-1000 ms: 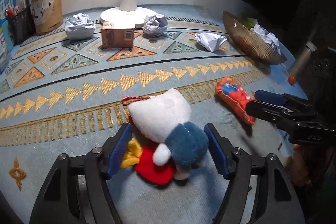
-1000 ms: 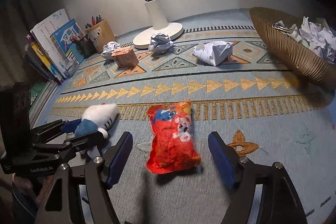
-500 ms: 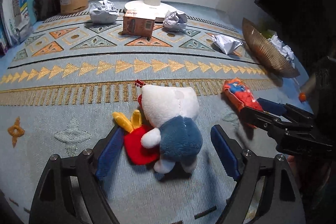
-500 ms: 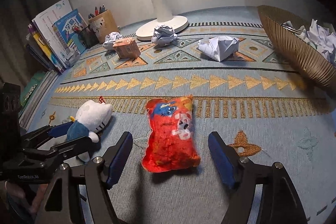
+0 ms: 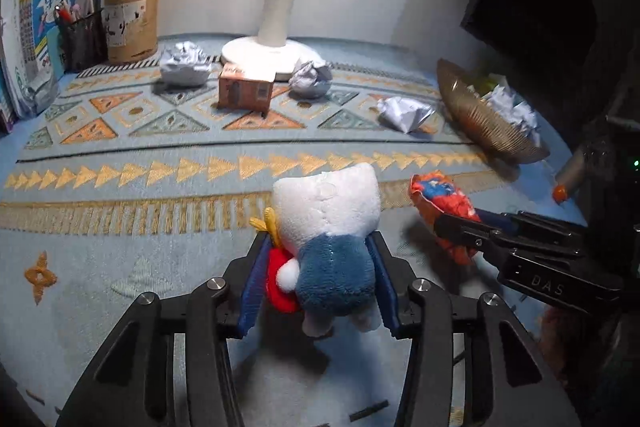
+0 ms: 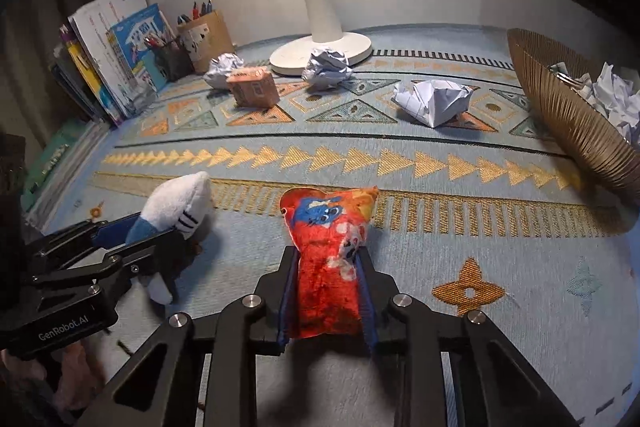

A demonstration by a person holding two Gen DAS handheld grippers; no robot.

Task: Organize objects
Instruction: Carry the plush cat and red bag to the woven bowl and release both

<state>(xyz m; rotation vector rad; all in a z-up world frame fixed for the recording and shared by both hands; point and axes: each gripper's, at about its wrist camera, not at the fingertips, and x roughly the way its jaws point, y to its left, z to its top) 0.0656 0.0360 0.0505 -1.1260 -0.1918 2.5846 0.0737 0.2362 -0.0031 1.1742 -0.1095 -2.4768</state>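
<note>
Our left gripper [image 5: 318, 273] just closed on the plush toy [image 5: 328, 231], right gripper [image 6: 326, 291] on the red pouch [image 6: 328, 259]; both near the rug's [image 5: 120, 155] front edge, ready to lift.

Between the left gripper's [image 5: 319, 267] fingers [image 5: 256, 283]: a plush toy [image 5: 328, 227], head beyond the fingertips. Off to the right of those fingers, a pouch [image 6: 328, 259] pinched between the right gripper's [image 6: 326, 291] fingers [image 6: 366, 303], top end poking past the tips. Both over a patterned cloth [image 5: 120, 187]. Farther ahead of the fingers, a small box [image 5: 245, 91] with paper balls [image 5: 185, 63] left and right of it; behind these, a lamp base [image 5: 272, 55]. Far left, pen holders [image 5: 130, 23] beside upright books [image 5: 40, 35]. Far right, a bowl [image 6: 568, 115] with crumpled paper inside.
</note>
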